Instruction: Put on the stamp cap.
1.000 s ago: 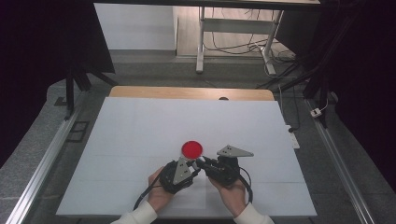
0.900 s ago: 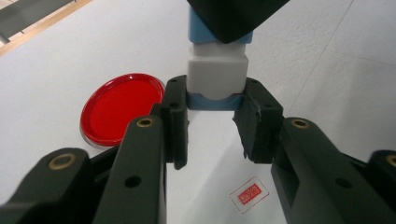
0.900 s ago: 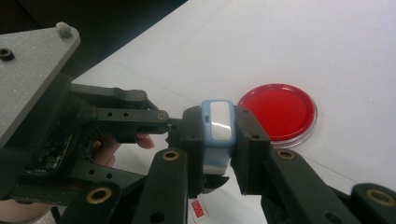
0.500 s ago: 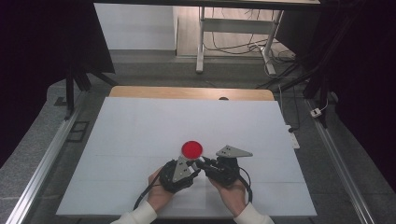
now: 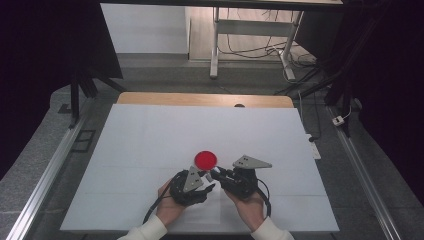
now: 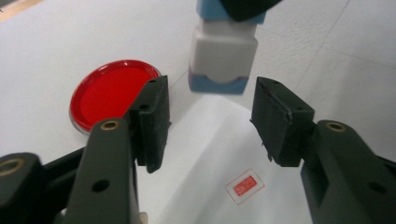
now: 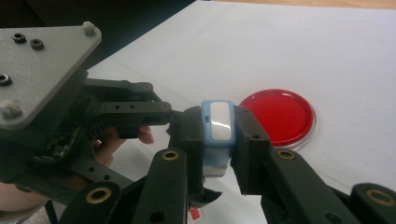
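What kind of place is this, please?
Probably a lab set up for recording: a white-covered table on a metal-railed frame, dark curtains around it, loose cables on the floor, and a person holding camera-fitted grippers.

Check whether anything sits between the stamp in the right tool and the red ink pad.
Nothing visible does. The right tool holds the stamp beside the red ink pad, with bare white table between. The open left tool sits on the other side.
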`<state>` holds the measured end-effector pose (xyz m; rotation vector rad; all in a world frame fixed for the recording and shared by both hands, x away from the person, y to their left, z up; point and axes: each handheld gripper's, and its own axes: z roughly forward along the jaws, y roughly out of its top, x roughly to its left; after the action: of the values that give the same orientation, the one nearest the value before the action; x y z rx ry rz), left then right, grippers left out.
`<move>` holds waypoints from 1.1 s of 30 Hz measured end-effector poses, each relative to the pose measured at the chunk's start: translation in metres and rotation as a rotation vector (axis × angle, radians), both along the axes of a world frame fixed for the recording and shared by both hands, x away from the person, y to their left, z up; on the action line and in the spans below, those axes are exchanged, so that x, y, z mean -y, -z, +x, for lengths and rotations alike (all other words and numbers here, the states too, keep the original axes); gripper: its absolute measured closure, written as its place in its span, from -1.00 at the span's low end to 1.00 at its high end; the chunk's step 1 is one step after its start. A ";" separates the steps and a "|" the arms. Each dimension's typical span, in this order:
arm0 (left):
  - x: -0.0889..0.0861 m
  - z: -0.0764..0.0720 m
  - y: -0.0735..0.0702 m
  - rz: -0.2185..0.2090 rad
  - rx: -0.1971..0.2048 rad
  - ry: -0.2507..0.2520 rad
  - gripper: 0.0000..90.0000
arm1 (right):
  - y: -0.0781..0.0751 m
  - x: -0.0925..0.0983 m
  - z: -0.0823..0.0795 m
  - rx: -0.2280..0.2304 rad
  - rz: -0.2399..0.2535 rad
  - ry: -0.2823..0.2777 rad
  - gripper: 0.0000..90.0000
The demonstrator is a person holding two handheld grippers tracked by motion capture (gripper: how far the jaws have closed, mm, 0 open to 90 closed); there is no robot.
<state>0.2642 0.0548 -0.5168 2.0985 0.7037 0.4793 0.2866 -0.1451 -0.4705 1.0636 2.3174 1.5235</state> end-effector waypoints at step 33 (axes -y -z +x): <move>-0.128 -0.037 -0.012 -0.079 -0.127 -0.130 -0.11 | -0.009 0.024 0.011 0.072 -0.027 0.004 0.67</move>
<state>0.2271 0.1830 -0.5047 2.0302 0.9220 0.3853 0.2981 -0.1688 -0.4618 0.9895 2.2793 1.4997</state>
